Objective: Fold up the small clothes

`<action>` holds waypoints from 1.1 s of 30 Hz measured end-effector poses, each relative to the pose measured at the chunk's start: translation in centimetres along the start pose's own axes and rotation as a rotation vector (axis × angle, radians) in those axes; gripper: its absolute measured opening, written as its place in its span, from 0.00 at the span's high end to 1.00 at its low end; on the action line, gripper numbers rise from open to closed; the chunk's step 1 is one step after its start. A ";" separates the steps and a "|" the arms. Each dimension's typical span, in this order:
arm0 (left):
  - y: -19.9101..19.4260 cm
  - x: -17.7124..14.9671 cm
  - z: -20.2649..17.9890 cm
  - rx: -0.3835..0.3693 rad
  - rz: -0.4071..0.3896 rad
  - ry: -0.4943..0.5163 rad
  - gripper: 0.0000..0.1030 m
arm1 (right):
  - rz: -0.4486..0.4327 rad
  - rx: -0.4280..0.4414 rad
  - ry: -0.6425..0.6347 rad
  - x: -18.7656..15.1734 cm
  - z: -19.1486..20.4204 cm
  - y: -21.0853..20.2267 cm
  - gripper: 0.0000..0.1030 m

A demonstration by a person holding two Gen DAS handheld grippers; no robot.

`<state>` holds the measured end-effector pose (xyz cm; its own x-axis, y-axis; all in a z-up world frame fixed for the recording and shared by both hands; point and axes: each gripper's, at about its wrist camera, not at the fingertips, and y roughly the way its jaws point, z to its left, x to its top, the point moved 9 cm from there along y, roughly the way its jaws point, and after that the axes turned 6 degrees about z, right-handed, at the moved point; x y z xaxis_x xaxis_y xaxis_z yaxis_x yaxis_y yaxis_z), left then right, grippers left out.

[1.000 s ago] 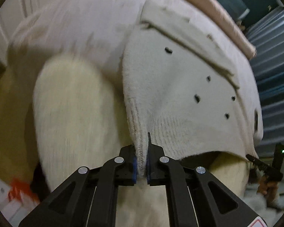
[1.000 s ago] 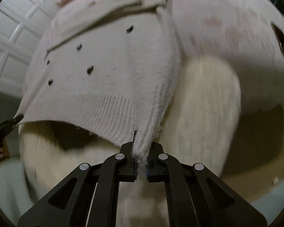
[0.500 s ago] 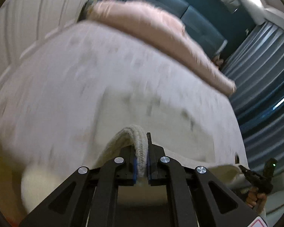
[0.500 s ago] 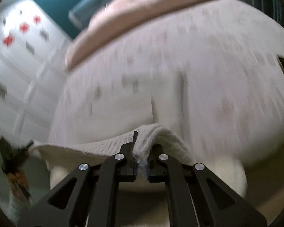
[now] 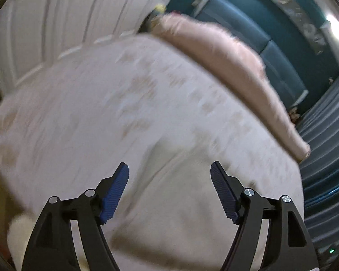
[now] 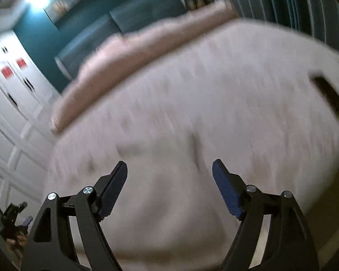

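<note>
Here the cream knitted garment point(image 5: 169, 180) lies blurred on the pale bed point(image 5: 101, 113) just ahead of both grippers. Left gripper point(image 5: 169, 171) and right gripper point(image 6: 169, 169) have fingers spread wide, holding nothing. A pink blanket point(image 5: 226, 67) runs along the far edge.

garment point(image 5: 169, 203) motion-blurred, bedspread point(image 6: 214, 101) smeared

The garment point(image 5: 169, 203) lies flat on the bed point(image 5: 90, 113). A blanket point(image 5: 226, 72) lies along the bed's far edge, with a headboard point(image 5: 260, 40) behind it.
</note>
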<state>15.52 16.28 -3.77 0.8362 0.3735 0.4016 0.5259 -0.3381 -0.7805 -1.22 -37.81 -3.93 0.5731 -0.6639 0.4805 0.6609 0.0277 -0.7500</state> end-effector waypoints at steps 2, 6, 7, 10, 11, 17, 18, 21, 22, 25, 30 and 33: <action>1.3 -3.6 2.7 0.003 0.094 -0.055 0.30 | 0.097 -0.026 0.052 -3.9 -2.2 1.4 0.27; 3.7 -8.4 5.2 0.016 0.200 -0.121 0.30 | 0.246 0.016 0.156 -9.5 -3.9 3.7 0.27; 4.0 -8.7 5.0 0.004 0.203 -0.124 0.30 | 0.257 0.031 0.168 -10.1 -3.7 3.8 0.27; 5.4 -8.0 4.1 -0.029 0.209 -0.135 0.30 | 0.272 0.068 0.178 -10.2 -2.8 4.9 0.27; 5.9 -7.8 3.8 -0.042 0.215 -0.143 0.30 | 0.279 0.073 0.185 -10.0 -2.6 5.3 0.27; 6.6 -7.6 3.0 -0.046 0.246 -0.116 0.83 | 0.282 0.128 0.213 -7.8 -1.0 6.6 0.91; 5.6 -7.4 2.8 -0.059 0.230 -0.097 0.87 | 0.267 0.133 0.201 -7.3 -0.6 6.0 0.92; 2.3 -7.9 2.8 -0.062 0.214 -0.057 0.94 | 0.217 0.171 0.140 -6.1 0.8 2.7 0.92; 1.4 -8.4 3.1 -0.063 0.220 -0.048 0.94 | 0.219 0.173 0.122 -6.2 0.8 1.8 0.92; -0.1 -10.7 5.4 0.010 0.241 -0.015 0.94 | 0.282 0.113 0.074 -9.0 -0.6 1.1 0.92; 1.1 -14.9 8.6 0.060 0.300 -0.068 0.90 | 0.415 -0.056 0.010 -14.4 -4.3 3.5 0.86; -1.1 -13.4 7.0 0.079 0.222 -0.014 0.87 | 0.350 -0.095 -0.019 -12.1 -4.1 1.2 0.60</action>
<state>2.68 17.66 -11.61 0.9274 0.3099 0.2094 0.3149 -0.3450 -0.8842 -9.38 -32.80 -12.55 0.7665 -0.6121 0.1947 0.3752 0.1806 -0.9092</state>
